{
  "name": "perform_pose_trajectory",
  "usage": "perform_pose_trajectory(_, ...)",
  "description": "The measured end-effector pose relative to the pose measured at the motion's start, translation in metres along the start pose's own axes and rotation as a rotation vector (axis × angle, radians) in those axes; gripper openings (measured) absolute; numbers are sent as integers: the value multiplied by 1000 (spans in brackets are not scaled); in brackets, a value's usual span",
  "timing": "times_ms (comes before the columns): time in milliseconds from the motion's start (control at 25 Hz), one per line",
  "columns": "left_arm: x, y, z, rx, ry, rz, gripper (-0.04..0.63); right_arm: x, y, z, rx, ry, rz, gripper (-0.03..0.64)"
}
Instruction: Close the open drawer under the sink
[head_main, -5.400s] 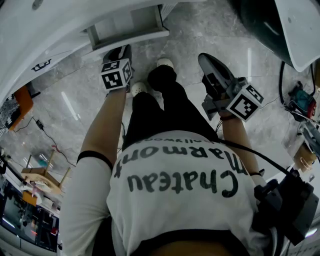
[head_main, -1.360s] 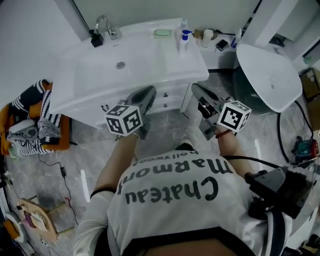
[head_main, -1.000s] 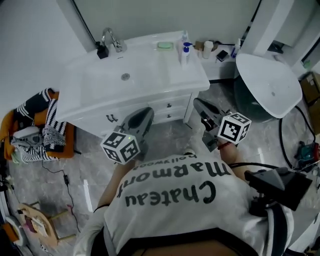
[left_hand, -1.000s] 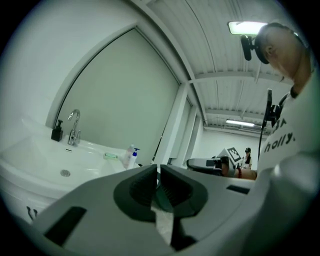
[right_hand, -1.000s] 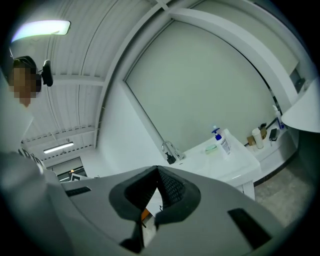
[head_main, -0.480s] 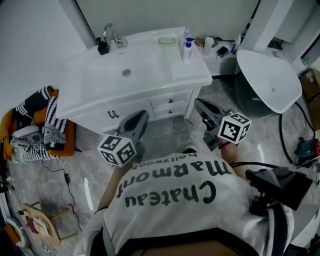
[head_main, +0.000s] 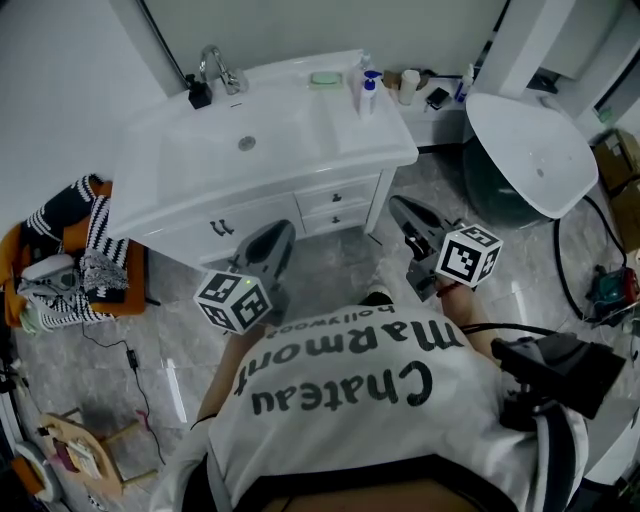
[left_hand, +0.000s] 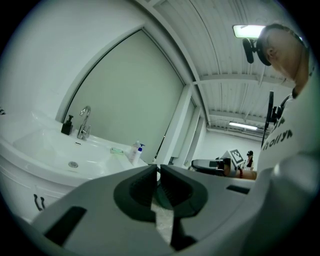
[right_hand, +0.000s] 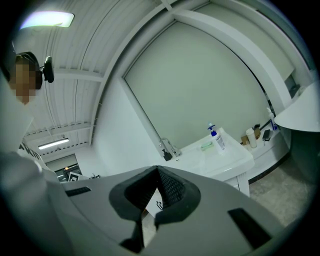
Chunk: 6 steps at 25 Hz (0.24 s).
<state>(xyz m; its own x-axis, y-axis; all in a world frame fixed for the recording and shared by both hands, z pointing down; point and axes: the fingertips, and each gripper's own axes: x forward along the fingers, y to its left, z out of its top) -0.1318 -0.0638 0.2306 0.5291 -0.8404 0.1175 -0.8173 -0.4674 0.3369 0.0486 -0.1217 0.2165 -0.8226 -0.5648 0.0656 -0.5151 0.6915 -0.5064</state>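
The white sink cabinet (head_main: 270, 150) stands ahead of me in the head view. Its two small knobbed drawers (head_main: 340, 206) sit flush with the cabinet front, right of the handled door (head_main: 218, 229). My left gripper (head_main: 283, 228) hangs in front of that door, apart from it, jaws shut with only a slit between them and nothing held. My right gripper (head_main: 397, 203) floats just right of the cabinet's corner, shut and empty. The left gripper view shows its jaws (left_hand: 157, 167) over the basin (left_hand: 60, 155). The right gripper view shows closed tips (right_hand: 156, 169) before the sink (right_hand: 215, 155).
A faucet (head_main: 215, 68), soap bar and bottles (head_main: 366, 88) sit on the countertop. A striped cloth lies on an orange stand (head_main: 70, 250) at the left. A dark round tub with a white lid (head_main: 525, 150) stands at the right, with cables (head_main: 600, 290) beside it.
Several seconds ago I looked down at an open drawer with the left gripper against it. Now I stand back and the drawers are flush. Over the last second the left gripper sank slightly towards me.
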Motion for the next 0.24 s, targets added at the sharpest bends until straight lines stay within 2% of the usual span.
perform_pose_trajectory(240,0,-2,3,5,-10,-6,26,-3,2,-1,1,-3,-1,11)
